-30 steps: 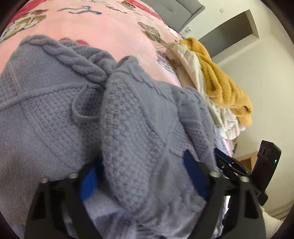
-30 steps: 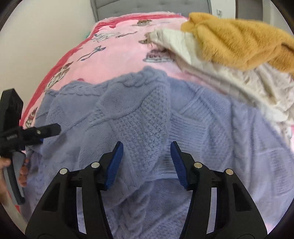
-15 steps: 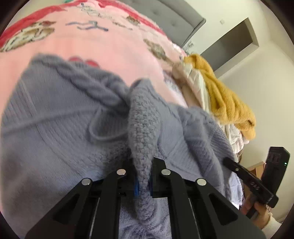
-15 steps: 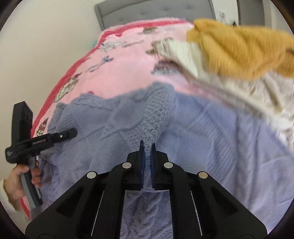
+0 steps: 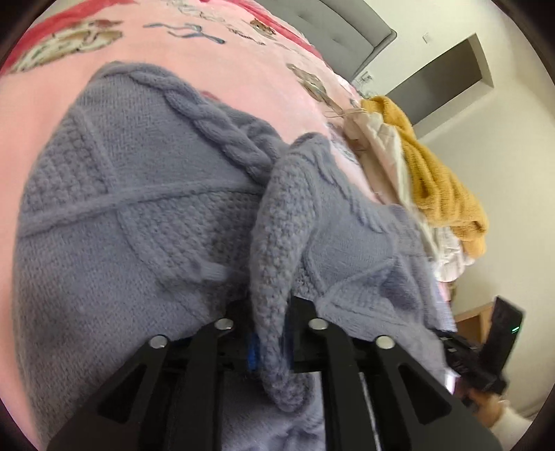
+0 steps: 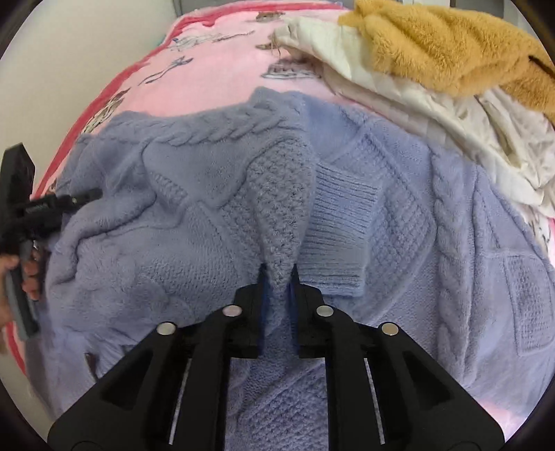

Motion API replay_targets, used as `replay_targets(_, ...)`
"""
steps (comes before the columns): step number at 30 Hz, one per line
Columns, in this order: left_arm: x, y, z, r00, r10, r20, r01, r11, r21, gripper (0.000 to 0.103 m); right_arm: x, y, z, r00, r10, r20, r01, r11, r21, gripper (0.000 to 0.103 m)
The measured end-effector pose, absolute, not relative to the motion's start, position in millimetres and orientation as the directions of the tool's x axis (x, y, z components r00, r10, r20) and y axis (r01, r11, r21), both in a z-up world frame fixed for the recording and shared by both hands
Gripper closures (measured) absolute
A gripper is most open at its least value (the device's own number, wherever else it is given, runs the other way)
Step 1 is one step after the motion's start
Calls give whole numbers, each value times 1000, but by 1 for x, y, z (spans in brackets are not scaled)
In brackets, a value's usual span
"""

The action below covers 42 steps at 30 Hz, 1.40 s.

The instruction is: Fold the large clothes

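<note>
Hand-held gripper, no legible writing

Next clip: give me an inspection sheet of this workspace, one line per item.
Surface: bed under a pink printed blanket.
Job's things: lavender cable-knit sweater spread on the bed, a ridge of knit pinched up.
Clutter: mustard fleece garment on cream quilted clothing beside the sweater.
Grippers: left tongs and right tongs each clamp a sweater fold, jaws opening.
Cables: nothing seen.
Surroundings: grey headboard, white walls.
</note>
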<state>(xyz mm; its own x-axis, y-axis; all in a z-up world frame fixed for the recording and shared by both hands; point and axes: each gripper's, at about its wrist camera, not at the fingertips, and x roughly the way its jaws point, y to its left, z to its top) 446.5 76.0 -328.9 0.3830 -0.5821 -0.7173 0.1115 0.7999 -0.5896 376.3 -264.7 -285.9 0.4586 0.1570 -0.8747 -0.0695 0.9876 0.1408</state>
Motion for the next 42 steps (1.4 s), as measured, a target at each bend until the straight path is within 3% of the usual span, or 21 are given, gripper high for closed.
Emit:
replay_targets(1,445,80,-326,381,-602,-702,104,782,-614,77,372,-264,-281,478,159,-864,-59,987,149,69)
replay_targets(2,442,83,-322,386,-609,-693,105,775,-623,69,368,-265,-275,504,148,-851,-39,988,149,50)
replay_targets(3,437,85,-316,400,-604,-689,115,779,-617,61,362,-267,-269,533,140,-835,-24,988,151,43)
replay_targets(4,432,86,-311,415,-594,-689,126,788,-603,54,354,-267,-259,568,139,-811,-17,987,158,42)
replay_targets(7,401,82,-287,467,-556,-687,188,822,-537,49,333,-259,-239,617,195,-762,-68,978,195,45)
replay_targets(12,373,34,-263,412,-621,-667,377,783,-495,47,323,-214,-224,592,330,-735,-269,941,205,68)
replay_targets(17,372,1,-295,310,-577,-756,394,802,-450,47,323,-178,-248,520,362,-774,-357,915,188,67)
replay_targets(22,362,11,-318,312,-578,-754,342,809,-478,47,321,-157,-285,417,285,-863,-396,912,109,70)
replay_targets(27,348,15,-327,341,-586,-735,362,804,-472,47,309,-160,-295,416,278,-866,-396,913,103,70)
replay_targets(31,355,6,-313,327,-577,-748,374,806,-459,35,316,-166,-280,420,329,-846,-378,911,167,69)
replay_targets(33,362,5,-292,336,-596,-729,396,792,-465,28,314,-177,-253,500,375,-781,-372,907,198,68)
replay_targets(37,391,13,-258,414,-641,-646,438,763,-475,10,324,-200,-210,659,336,-673,-348,929,123,56)
replay_targets(42,475,25,-274,357,-633,-687,364,772,-522,10,391,-239,-212,695,234,-680,-257,964,69,57)
